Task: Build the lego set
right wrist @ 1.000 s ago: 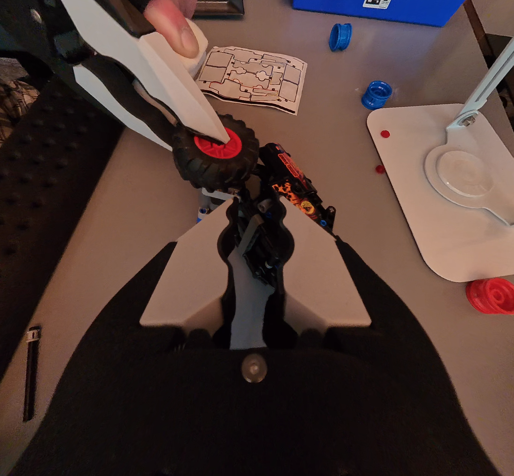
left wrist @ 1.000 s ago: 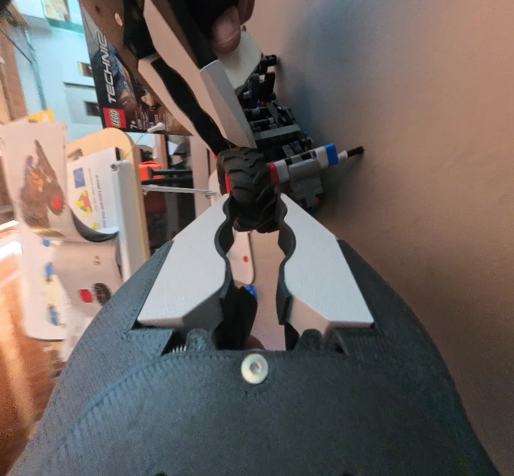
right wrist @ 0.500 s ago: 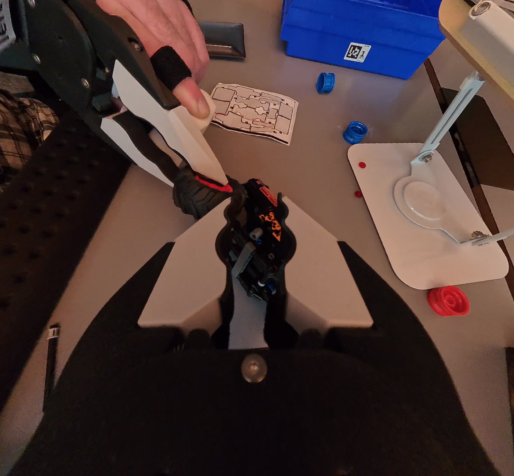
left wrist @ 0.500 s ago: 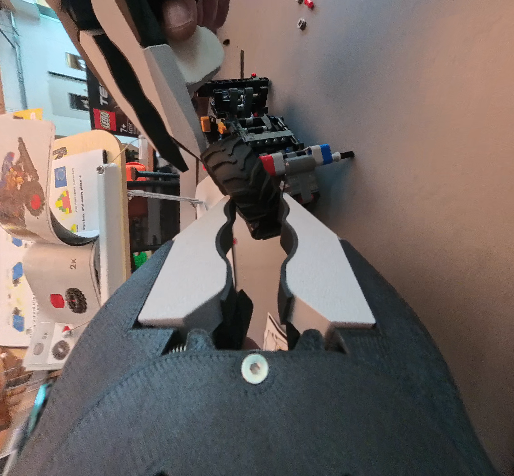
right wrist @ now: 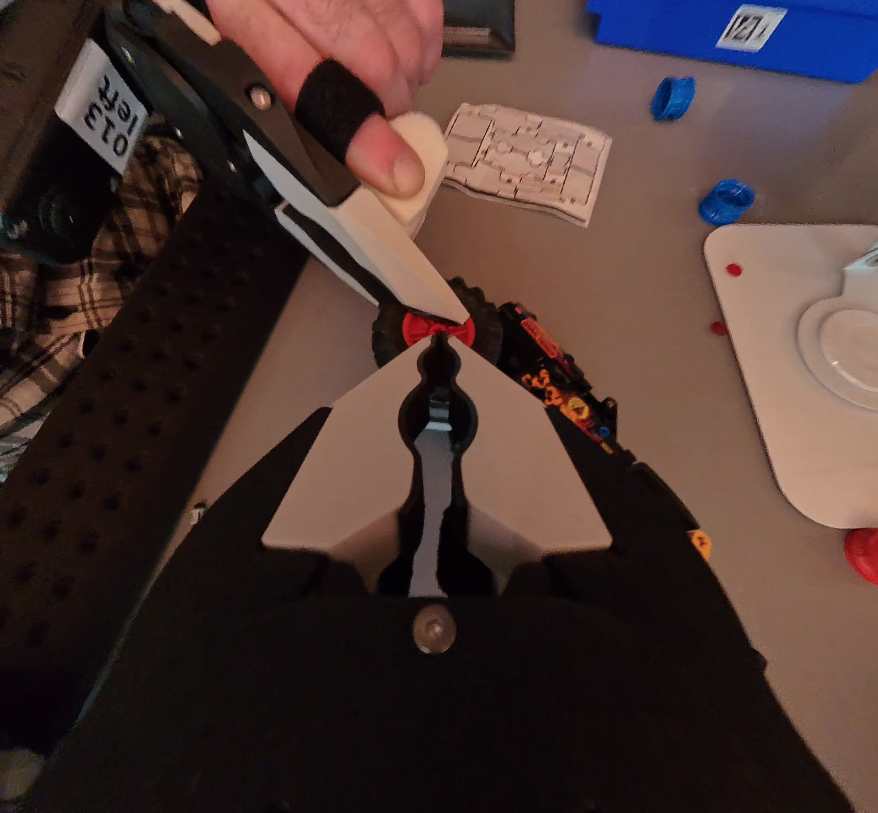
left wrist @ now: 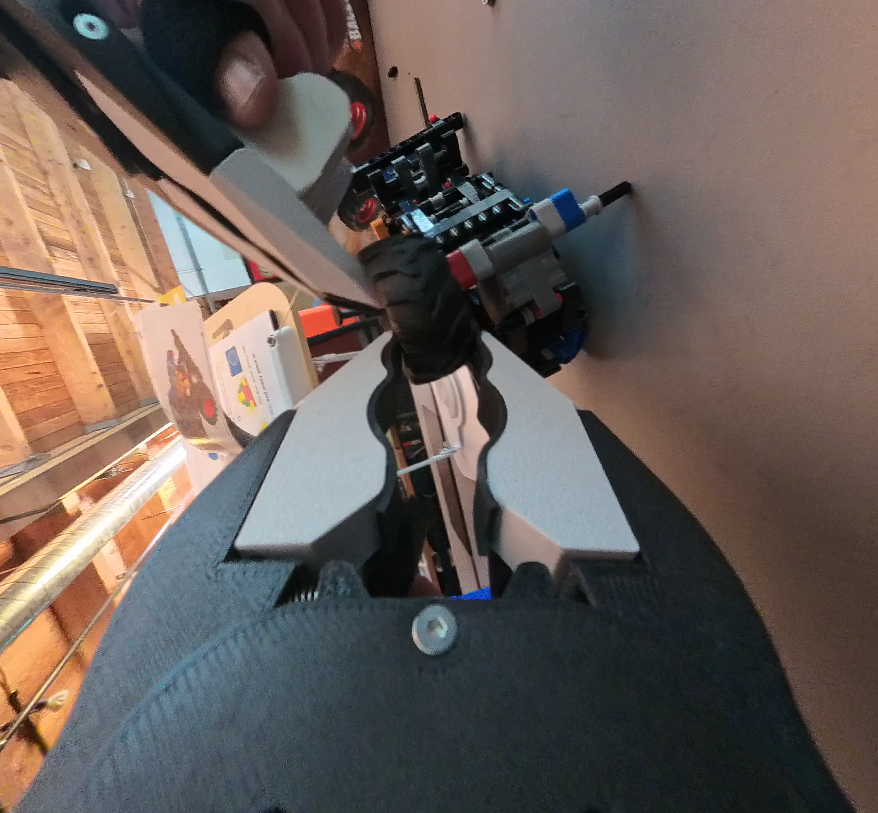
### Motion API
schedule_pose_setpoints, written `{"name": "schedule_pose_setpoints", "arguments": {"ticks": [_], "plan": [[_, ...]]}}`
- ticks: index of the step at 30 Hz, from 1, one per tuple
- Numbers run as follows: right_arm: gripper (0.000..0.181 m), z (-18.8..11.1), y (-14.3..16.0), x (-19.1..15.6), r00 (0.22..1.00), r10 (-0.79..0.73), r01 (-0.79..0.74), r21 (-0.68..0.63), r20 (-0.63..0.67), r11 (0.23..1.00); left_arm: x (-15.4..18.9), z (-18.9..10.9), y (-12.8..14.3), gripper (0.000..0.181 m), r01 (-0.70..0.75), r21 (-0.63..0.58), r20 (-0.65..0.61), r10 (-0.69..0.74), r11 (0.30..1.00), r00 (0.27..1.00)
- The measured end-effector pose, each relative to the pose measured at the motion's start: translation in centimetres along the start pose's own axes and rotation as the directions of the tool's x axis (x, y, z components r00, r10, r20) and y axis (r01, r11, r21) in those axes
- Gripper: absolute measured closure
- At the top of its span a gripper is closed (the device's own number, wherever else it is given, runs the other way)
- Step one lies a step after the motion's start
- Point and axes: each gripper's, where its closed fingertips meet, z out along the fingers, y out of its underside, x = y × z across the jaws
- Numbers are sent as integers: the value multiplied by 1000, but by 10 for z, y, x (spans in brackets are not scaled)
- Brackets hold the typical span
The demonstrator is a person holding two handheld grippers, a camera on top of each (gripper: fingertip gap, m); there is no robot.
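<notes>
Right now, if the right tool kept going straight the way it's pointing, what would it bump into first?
Probably the black wheel with the red hub, right at the tip of the right tool, which is shut. The tips look almost on the hub, though depth is hard to judge.

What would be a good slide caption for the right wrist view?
Right gripper shut, pressing at the red hub of a black wheel that the left gripper holds on the truck model.

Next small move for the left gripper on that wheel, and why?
Probably keep pressing the wheel along the axle toward the chassis: the left gripper grips its tyre, the shut right gripper braces its red hub, and whether it is fully seated cannot be told.
</notes>
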Motion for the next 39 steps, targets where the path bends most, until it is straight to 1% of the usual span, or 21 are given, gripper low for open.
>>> {"name": "schedule_pose_setpoints", "arguments": {"ticks": [4, 6, 7, 9, 12, 15, 19, 21, 23, 25, 26, 27, 28, 29, 30, 31, 33, 35, 37, 39], "plan": [[181, 0, 3, -3, 999, 31, -31, -2, 11, 1000, -2, -1, -3, 154, -7, 20, -3, 7, 1000, 1000], [181, 1, 3, -2, 999, 51, -51, -7, 10, 999, 1, -2, -6, 154, 101, 65, -44, -98, 993, 994], [181, 2, 3, -2, 998, 61, -61, -10, 11, 998, 1, -3, -6, 154, 121, 82, -43, -118, 989, 992], [181, 3, 2, -3, 998, 65, -64, -20, 11, 998, 2, -4, -5, 154, 105, 74, -22, -103, 992, 994], [181, 3, 4, -5, 999, 53, -53, -54, -2, 997, 3, -5, -7, 154, 132, 83, -29, -130, 988, 991], [181, 3, 5, -4, 996, 93, -93, -44, 13, 995, 3, -5, -7, 154, 179, 68, -21, -178, 981, 984], [181, 5, 5, -3, 995, 98, -97, -45, 19, 994, 5, -6, -6, 154, 193, 39, -20, -192, 980, 981], [181, 5, 5, -3, 995, 96, -96, -47, 13, 994, 5, -6, -7, 154, 238, 48, -27, -237, 970, 971], [181, 4, 5, -3, 996, 92, -91, -48, 15, 995, 6, -6, -9, 149, 253, 59, -11, -253, 966, 967], [181, 2, 4, -4, 997, 81, -80, -50, 9, 996, 1, -7, -9, 153, 255, 77, 17, -257, 964, 966], [181, 1, 4, -3, 997, 73, -73, -60, 0, 996, -1, -7, -11, 152, 312, 104, 5, -314, 945, 949], [181, 0, 4, -4, 998, 70, -70, -64, -2, 995, 0, -7, -14, 147, 359, 121, -18, -360, 926, 933], [181, 0, 4, -4, 997, 73, -72, -58, 5, 996, 1, -7, -15, 141, 375, 122, -25, -375, 919, 927], [181, 0, 5, -4, 997, 78, -77, -51, 11, 996, -1, -8, -13, 142, 368, 120, 4, -371, 922, 929], [181, 0, 5, -4, 997, 81, -81, -48, 15, 996, -6, -11, -12, 148, 353, 136, 48, -362, 926, 931], [181, -1, 5, -4, 997, 79, -79, -48, 17, 996, -6, -14, -15, 152, 354, 163, 36, -364, 921, 931], [181, -1, 4, -4, 997, 70, -69, -51, 18, 996, -1, -15, -19, 154, 399, 160, -9, -403, 903, 915], [181, -1, 3, -6, 997, 69, -68, -56, 19, 996, 0, -14, -20, 155, 383, 162, 9, -390, 909, 921], [181, -1, 3, -7, 997, 73, -72, -62, 20, 996, 0, -13, -20, 154, 435, 182, -3, -442, 882, 897], [181, 0, 3, -6, 997, 76, -75, -66, 15, 995, 0, -12, -22, 155, 446, 186, -8, -453, 875, 892]]}}
